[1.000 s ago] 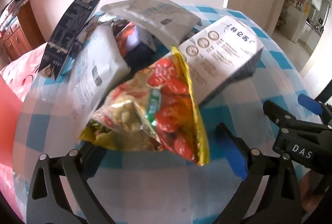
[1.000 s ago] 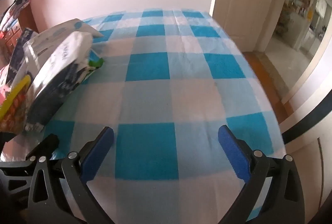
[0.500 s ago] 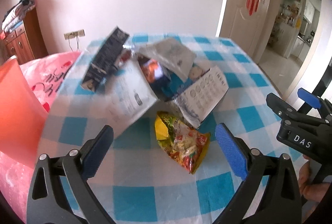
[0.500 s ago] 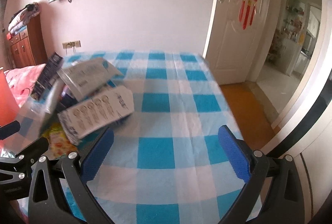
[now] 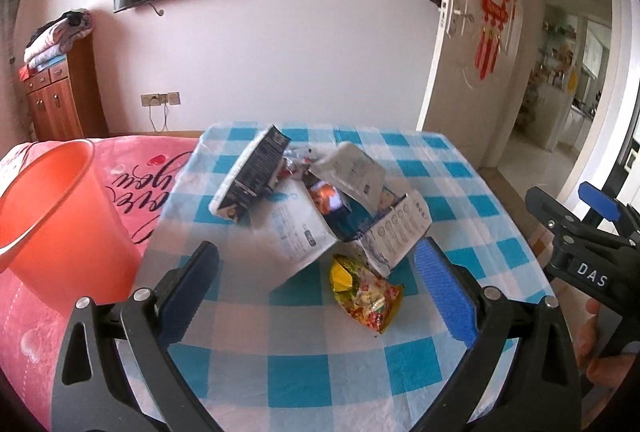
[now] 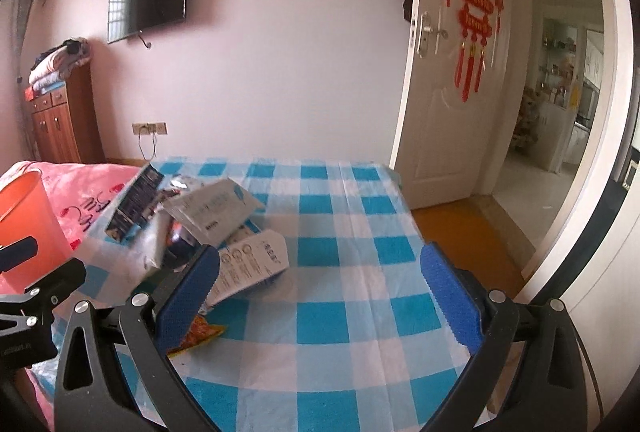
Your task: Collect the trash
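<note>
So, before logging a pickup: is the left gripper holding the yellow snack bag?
No, the left gripper is open and empty, and the yellow snack bag lies on the checked tablecloth.

Left hand-held gripper [image 5: 316, 288]: matte black frame with triangular cut-outs, silver screw heads at the pivots, and ribbed blue pads [image 5: 446, 296] on both fingers. Right hand-held gripper [image 6: 318, 292]: identically built; in the left wrist view its body is marked "DAS" in white letters, and bare skin of a hand [image 5: 592, 348] is seen beside it.
</note>
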Demonstrator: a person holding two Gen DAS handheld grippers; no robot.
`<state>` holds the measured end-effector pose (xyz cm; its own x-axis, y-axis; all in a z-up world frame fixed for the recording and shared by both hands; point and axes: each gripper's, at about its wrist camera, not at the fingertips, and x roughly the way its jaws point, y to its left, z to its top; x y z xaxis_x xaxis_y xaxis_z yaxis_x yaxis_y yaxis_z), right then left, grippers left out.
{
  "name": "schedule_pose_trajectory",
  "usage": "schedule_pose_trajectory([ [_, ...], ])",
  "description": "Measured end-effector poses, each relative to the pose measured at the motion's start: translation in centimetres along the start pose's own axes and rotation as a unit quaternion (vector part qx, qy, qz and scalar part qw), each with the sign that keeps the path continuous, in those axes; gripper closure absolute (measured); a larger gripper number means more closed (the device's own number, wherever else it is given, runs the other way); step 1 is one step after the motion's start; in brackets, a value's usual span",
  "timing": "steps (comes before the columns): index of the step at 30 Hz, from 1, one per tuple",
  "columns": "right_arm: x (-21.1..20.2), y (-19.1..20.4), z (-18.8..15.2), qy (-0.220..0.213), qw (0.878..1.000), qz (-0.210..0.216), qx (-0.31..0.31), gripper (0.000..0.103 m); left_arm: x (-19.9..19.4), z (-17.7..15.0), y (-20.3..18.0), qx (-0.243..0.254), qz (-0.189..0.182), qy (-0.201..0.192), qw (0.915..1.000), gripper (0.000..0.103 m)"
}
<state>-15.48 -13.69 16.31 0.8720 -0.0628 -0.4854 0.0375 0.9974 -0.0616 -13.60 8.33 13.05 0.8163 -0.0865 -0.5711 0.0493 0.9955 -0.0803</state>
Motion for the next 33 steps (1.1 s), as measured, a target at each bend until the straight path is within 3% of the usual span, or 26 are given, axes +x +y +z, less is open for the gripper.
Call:
schedule_pose_trajectory([
  [18, -3.2, -0.2, 1.2, -0.042, 0.999, -0.01, 0.011, 0.004, -3.1, 0.8, 1.6, -0.024, 0.001, -0.033, 0.9992, 0.004],
  [33, -3.5, -0.4, 0.9, -0.045, 0.999, -0.009, 0.009, 0.004, -4.0, 0.6, 0.4, 0.001, -0.004, -0.042, 0.9991, 0.004],
])
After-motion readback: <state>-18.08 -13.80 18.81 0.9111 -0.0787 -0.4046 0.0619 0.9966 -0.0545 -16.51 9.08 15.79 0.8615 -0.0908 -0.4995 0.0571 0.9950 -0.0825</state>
